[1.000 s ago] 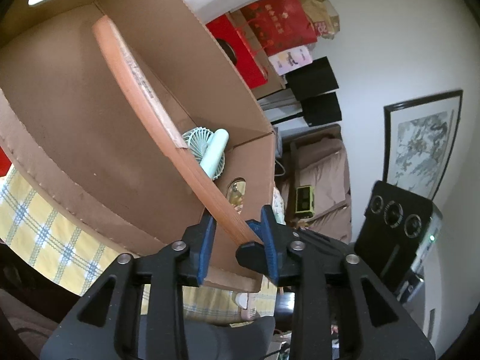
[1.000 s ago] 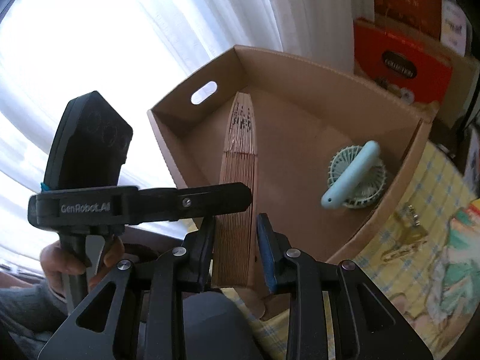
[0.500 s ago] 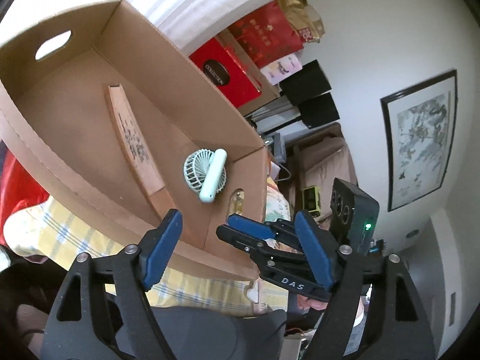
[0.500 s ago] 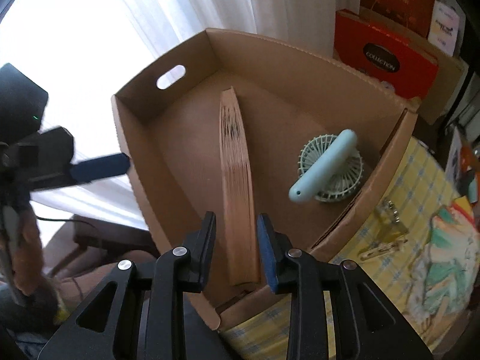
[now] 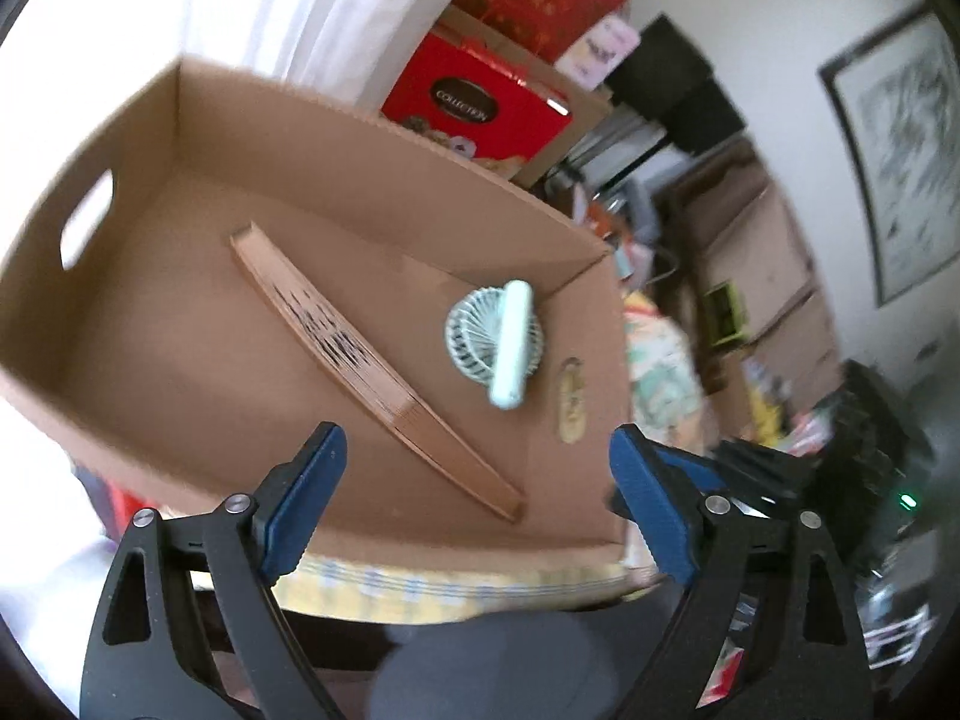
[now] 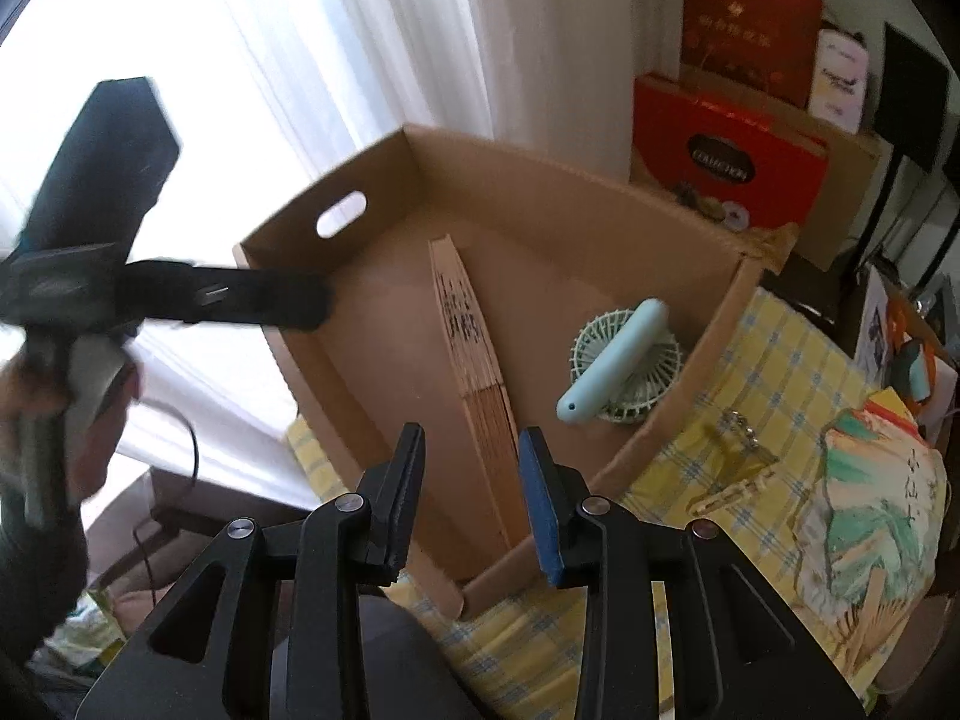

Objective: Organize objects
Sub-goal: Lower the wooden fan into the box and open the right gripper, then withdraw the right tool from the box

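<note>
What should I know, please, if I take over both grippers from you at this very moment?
Left gripper: jaws opening wide, nothing between them.
Right gripper: jaws opening, pads clear of the folded fan lying flat in the cardboard box.
Mint handheld fan is in the box too.
Done: both fans boxed.
Left: a keyring and an open paper fan lie outside on the checked cloth, probably next.

I note red gift box [image 6: 729, 165] marked "COLLECTION" at far right, beside white curtain [image 6: 384, 48]. Darker red box [image 6: 750, 33] stands above it. Yellow checked cloth [image 6: 774, 360] covers table. Framed ink painting [image 5: 894, 138] hangs on right wall. Black speakers [image 5: 678, 96] stand between gift box and painting.
</note>
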Available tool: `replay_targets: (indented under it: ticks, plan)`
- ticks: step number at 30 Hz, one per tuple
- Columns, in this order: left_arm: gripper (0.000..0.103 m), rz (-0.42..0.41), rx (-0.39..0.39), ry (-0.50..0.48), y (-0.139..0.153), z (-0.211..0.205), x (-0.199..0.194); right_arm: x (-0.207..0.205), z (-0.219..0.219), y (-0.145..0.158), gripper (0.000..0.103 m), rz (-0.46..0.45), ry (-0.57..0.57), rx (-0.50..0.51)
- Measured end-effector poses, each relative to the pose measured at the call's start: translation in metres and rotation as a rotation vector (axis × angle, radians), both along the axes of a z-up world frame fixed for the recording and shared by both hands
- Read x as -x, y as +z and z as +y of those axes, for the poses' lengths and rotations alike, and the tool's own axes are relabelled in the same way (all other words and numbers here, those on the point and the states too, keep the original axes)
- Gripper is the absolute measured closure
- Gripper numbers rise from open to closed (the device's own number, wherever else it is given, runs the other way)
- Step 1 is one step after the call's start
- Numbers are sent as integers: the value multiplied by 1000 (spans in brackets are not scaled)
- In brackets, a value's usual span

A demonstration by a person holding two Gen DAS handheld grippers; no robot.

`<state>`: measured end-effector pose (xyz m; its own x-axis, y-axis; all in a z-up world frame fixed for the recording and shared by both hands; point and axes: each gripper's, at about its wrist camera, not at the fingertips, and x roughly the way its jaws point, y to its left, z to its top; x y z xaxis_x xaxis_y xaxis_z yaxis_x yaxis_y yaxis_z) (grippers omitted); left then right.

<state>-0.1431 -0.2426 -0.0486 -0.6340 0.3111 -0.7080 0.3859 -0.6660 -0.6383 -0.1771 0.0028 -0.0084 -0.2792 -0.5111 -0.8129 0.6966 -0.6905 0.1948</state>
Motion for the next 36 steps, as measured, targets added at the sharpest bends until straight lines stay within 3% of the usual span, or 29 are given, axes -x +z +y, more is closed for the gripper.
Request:
replay_targets:
  ticks: [4, 7, 9, 10, 11, 14, 21, 25, 36]
  plan:
    - [6, -103, 147, -61, 2, -1, 29, -6, 13, 4, 70, 3, -38, 19]
    - [1, -166, 196, -86, -7, -5, 48, -7, 16, 4, 70, 11, -58, 19]
    - [1, -221, 227, -100, -16, -8, 62, -7, 20, 5, 59, 11, -70, 24]
    - [1, -240, 243, -109, -20, -10, 67, -8, 24, 5, 46, 14, -79, 29]
    - [1, -264, 268, -129, -25, -11, 75, -9, 27, 6, 40, 23, -89, 34]
    - [1, -343, 339, -162, -40, -17, 96, -11, 38, 8, 40, 24, -110, 49]
    - [1, -481, 357, -171, -79, -31, 133, -17, 60, 10, 38, 36, -154, 66]
    - [2, -549, 344, -236, -97, -25, 143, -19, 70, 10, 32, 34, -169, 75]
    - [7, -691, 375, -318, -121, -13, 125, -28, 86, 8, 28, 26, -187, 87]
